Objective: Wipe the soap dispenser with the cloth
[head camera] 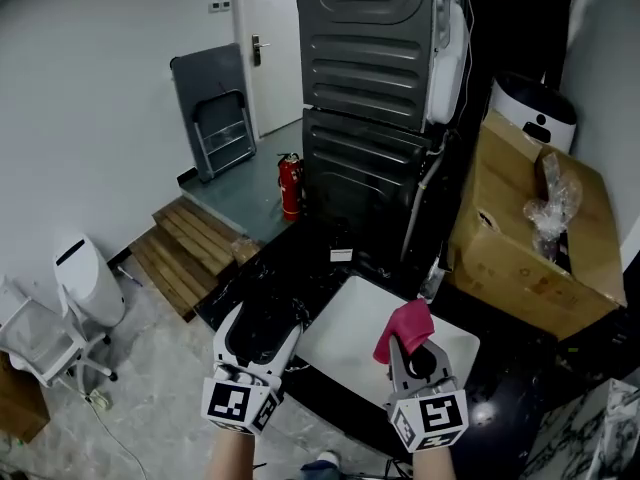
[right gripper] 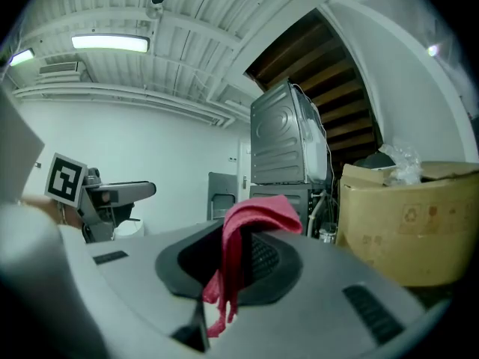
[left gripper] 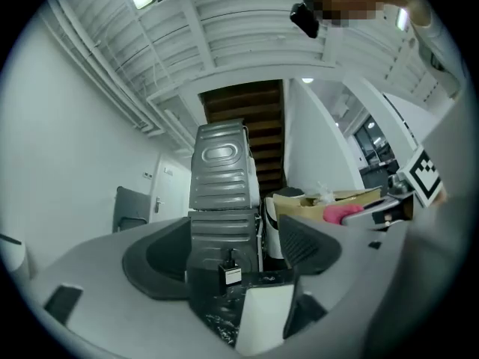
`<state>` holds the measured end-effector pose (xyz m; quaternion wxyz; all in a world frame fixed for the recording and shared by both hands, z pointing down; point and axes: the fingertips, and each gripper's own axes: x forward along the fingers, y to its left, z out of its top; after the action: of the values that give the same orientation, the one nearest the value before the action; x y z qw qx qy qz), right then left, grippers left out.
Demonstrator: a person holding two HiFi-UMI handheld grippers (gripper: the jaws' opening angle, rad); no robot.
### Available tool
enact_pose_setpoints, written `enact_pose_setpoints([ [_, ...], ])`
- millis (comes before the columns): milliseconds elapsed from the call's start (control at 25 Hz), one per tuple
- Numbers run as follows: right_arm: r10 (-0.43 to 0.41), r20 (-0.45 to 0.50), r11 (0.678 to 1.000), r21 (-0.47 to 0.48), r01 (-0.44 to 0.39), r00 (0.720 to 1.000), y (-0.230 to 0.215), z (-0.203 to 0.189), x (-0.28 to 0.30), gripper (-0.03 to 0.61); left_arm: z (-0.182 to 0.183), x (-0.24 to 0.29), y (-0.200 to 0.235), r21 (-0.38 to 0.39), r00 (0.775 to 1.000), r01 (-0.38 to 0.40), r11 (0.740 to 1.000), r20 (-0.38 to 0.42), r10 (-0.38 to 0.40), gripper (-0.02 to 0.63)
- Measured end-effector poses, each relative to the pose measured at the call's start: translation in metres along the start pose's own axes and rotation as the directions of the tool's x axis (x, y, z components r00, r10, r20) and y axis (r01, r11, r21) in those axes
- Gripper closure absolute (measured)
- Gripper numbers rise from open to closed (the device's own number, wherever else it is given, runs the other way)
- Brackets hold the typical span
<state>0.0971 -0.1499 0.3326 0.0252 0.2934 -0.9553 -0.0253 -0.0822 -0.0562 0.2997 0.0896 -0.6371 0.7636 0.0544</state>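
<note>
Our right tool is clamped on a limp pink cloth. Our left tool gapes wide, empty. The small dark soap dispenser stands ahead on the black counter; probably light and tippy, best steadied by its body.

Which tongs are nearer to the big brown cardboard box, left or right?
Right. The right tongs, gripping a pink cloth, sit lower left of the brown cardboard box in the head view; the open left tongs are further left.
</note>
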Motion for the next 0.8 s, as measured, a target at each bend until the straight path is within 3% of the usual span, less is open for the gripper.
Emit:
enact_pose_setpoints([
  [200,-0.038,-0.022,0.999,-0.005,0.038,0.999,-0.004,-0.005,0.014,0.529,-0.025,0.039,0.005,-0.042,0.997,0.067,0.997,-0.028,-0.068,0.253],
  [440,-0.157,-0.063,0.988,-0.008,0.157,0.986,-0.018,-0.013,0.030,0.529,-0.048,0.096,0.012,-0.065,0.983,0.176,0.982,-0.043,-0.179,0.255],
  [800,-0.357,-0.119,0.934,-0.010,0.358,0.927,-0.043,-0.018,0.065,0.529,-0.112,0.200,0.023,-0.110,0.926,0.333,0.936,-0.150,-0.347,0.256],
])
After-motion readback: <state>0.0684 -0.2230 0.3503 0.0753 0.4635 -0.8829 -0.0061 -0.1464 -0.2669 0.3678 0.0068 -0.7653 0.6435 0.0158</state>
